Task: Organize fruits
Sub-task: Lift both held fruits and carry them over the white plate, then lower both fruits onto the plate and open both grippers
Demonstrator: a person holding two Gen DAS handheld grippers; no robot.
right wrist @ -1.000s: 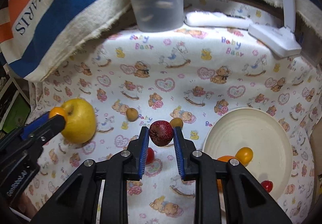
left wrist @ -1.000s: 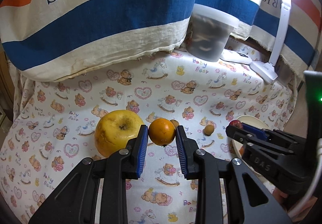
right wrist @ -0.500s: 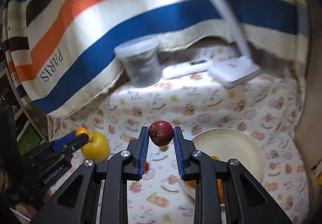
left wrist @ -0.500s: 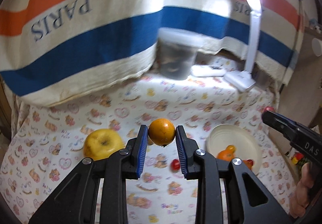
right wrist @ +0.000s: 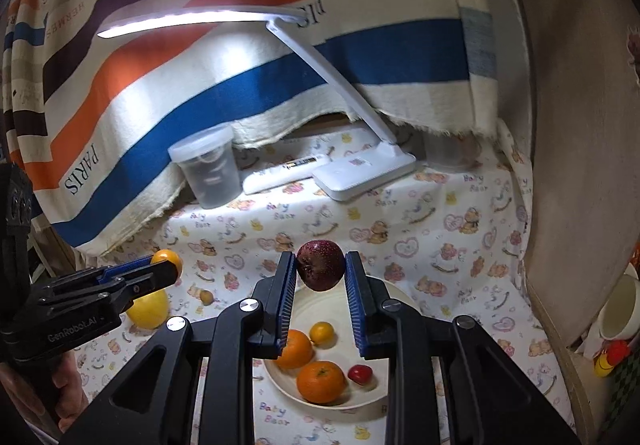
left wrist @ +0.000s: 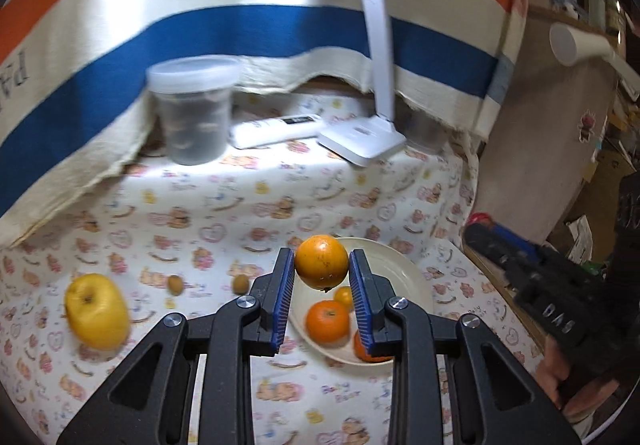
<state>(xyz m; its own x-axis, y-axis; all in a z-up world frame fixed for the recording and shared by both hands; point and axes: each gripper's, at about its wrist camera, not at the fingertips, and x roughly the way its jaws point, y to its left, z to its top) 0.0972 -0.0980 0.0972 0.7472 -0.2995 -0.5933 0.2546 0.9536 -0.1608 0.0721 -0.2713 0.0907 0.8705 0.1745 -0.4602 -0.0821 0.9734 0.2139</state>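
Carrying an orange [left wrist: 321, 262] clenched in my left tongs [left wrist: 322, 285] and a dark red fruit [right wrist: 320, 265] in my right tongs [right wrist: 320, 287], I am hovering both above the plate [right wrist: 400, 295]. Several fruits are already sitting in it; a yellow apple [left wrist: 97, 311] at nine o'clock and two small brown fruits [left wrist: 175, 284] are waiting on the cloth [left wrist: 240, 205]. Both tongs are angling downward.

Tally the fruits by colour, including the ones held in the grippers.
Orange fruits: 3
Yellow fruits: 2
Red fruits: 2
Small brown fruits: 2
Total: 9
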